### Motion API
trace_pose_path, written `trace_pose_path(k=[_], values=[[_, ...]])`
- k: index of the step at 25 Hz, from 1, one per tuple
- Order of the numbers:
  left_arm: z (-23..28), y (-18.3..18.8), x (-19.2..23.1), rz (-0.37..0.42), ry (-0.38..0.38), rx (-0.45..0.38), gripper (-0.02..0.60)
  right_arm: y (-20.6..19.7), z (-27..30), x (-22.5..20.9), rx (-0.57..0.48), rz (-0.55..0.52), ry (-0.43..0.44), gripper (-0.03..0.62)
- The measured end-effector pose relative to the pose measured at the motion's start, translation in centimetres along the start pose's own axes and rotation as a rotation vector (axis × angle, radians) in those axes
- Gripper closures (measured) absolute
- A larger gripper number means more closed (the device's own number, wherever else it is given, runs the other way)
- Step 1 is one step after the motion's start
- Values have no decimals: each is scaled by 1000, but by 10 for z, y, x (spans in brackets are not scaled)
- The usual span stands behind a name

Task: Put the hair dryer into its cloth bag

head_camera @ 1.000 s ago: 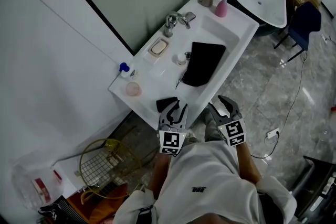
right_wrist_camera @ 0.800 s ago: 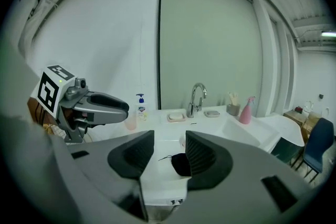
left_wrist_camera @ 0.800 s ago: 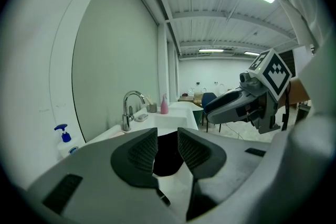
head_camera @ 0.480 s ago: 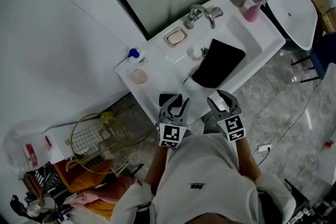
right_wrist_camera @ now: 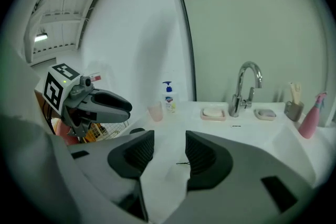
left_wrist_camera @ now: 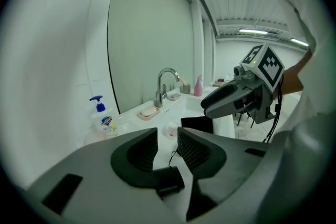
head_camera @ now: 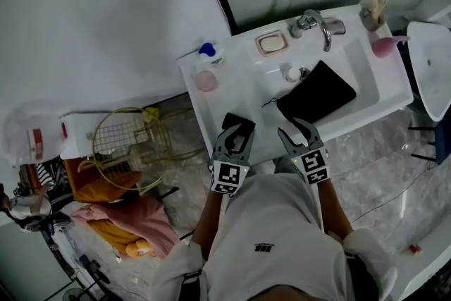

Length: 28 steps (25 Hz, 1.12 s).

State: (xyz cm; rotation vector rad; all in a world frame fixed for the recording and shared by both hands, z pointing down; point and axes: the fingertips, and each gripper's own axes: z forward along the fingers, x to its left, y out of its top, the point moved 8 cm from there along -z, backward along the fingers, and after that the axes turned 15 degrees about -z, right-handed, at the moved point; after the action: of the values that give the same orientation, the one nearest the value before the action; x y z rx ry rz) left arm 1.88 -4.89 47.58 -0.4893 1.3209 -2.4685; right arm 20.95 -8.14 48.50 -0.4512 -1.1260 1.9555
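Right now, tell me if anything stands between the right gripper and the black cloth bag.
Nothing visible does. The right gripper hovers at the counter edge, and the black cloth bag lies beyond it, with only bare white rim between.

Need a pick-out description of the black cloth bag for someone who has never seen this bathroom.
Find the white sink counter against the wall, then the chrome faucet at its back edge. Just in front of the faucet, lying over the basin, is the cloth bag. It is flat, black and rectangular with a thin cord at one end, while the items around it are small and pale.
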Motion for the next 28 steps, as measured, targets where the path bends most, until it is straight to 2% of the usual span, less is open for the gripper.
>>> trace_pose_path(k=[12, 21, 28], values=[[-18, -30, 24, -105, 223, 68, 454, 7, 58, 17, -1, -128, 335, 396], [-15, -62, 34, -135, 273, 209, 422, 4, 82, 33, 12, -182, 512, 396], [-11, -85, 42, -137, 280, 317, 397, -8, 87, 46, 21, -196, 581, 396]])
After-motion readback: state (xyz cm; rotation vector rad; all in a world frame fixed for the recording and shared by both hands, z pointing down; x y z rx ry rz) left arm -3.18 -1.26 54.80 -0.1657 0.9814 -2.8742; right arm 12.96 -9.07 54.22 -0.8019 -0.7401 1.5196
